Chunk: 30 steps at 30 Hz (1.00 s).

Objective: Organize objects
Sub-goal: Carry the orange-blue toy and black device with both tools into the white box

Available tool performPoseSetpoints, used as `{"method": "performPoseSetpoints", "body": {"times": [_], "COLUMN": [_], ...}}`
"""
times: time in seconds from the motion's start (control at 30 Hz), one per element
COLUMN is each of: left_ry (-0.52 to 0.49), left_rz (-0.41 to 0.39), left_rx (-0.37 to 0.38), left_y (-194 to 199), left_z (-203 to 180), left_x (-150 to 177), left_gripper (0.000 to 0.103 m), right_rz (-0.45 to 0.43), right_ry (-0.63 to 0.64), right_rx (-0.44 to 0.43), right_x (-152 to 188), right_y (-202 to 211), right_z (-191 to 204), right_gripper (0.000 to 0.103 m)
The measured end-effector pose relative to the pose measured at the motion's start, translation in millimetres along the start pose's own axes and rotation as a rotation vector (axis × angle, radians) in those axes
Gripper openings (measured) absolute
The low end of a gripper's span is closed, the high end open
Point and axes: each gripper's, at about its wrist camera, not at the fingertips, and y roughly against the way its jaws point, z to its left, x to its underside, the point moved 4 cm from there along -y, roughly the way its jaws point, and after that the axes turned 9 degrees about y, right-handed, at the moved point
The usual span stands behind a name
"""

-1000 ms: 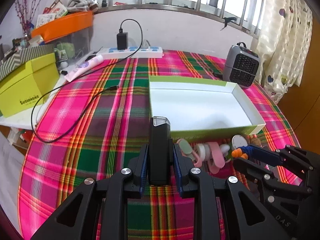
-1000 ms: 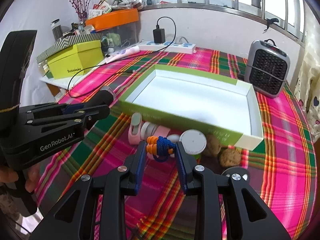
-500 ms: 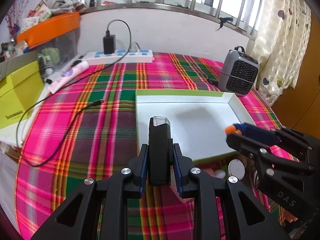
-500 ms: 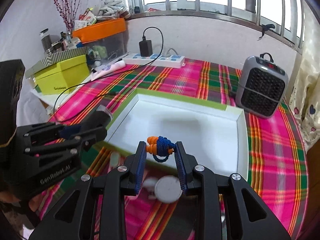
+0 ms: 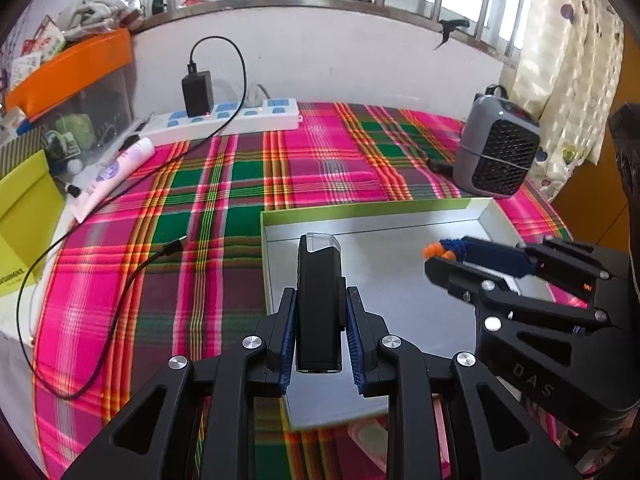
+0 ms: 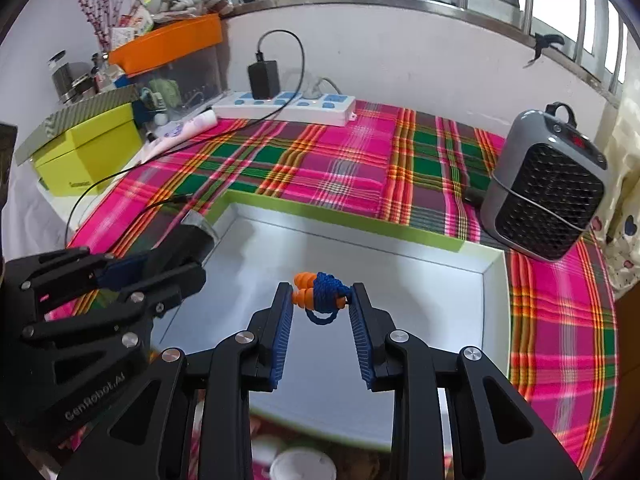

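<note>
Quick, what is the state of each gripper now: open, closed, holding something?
Left gripper: closed on the black device, above the white tray.
Right gripper: closed on the orange earplugs with blue cord.

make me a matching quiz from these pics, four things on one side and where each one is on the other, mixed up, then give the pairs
Things
1. black device
2. orange earplugs on a blue cord
3. black charger
4. grey heater

Places
A. plugged into the white power strip
B. standing on the checked cloth beside the box
C. gripped by the left gripper
D. pinched in the right gripper above the box

Pairs: 1-C, 2-D, 3-A, 4-B
</note>
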Motion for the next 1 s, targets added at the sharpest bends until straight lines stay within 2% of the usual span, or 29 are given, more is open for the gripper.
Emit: {"method": "performPoseSetpoints", "body": {"times": [0.5, 1.0], "left_ry": [-0.029, -0.051], "left_rz": [0.067, 0.055], "left_rx": [0.005, -0.015], "left_y": [-40, -46], "left_z": [0, -1], "left_x": [-9, -14], "left_gripper": [0.021, 0.022], "right_rz": [0.079, 0.114], "right_ry": [-0.015, -0.035], "right_rx": [0.002, 0.007], "right_x": [-20, -19], "right_y": [-43, -57], "right_z": [-11, -17], "right_gripper": [0.03, 0.03]}}
